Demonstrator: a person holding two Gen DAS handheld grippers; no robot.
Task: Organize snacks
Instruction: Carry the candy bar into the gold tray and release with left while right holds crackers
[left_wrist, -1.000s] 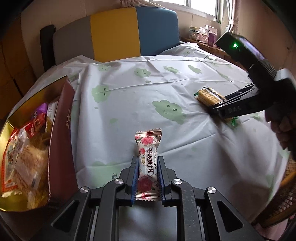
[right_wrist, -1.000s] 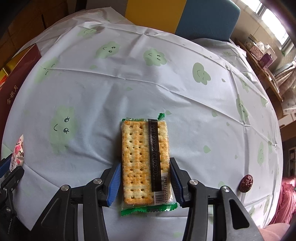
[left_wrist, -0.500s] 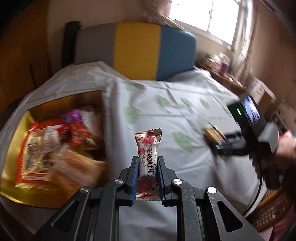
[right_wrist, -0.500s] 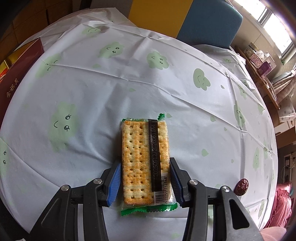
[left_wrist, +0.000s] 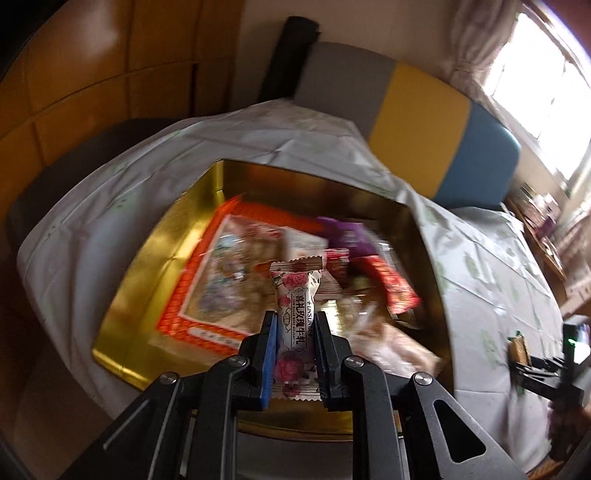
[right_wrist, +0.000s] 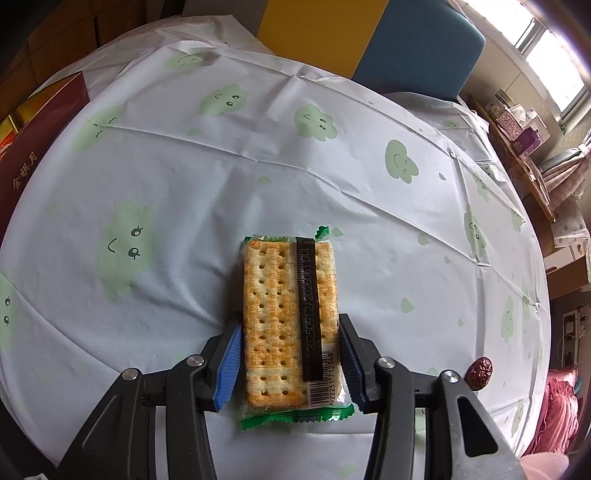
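Observation:
In the left wrist view my left gripper (left_wrist: 295, 321) is shut on a small rose-printed nougat candy (left_wrist: 297, 284), which stands upright between the blue pads. It hovers over an open gold snack box (left_wrist: 155, 266) filled with several packets, among them a large orange-bordered bag (left_wrist: 218, 280). My right gripper (right_wrist: 290, 325) is shut on a green-edged cracker packet (right_wrist: 273, 295), held above the cloud-print tablecloth (right_wrist: 221, 166). That gripper and its packet (left_wrist: 519, 347) show small at the right edge of the left wrist view.
A dark red date (right_wrist: 479, 373) lies on the cloth near the table's right edge. The box's dark red side (right_wrist: 33, 147) stands at the far left. A grey, yellow and blue chair back (left_wrist: 406, 96) rises behind the table.
My left gripper has swung left with the candy, from above the bare cloth to above the gold box, rolling as it went. The right gripper and cracker packet have stayed put.

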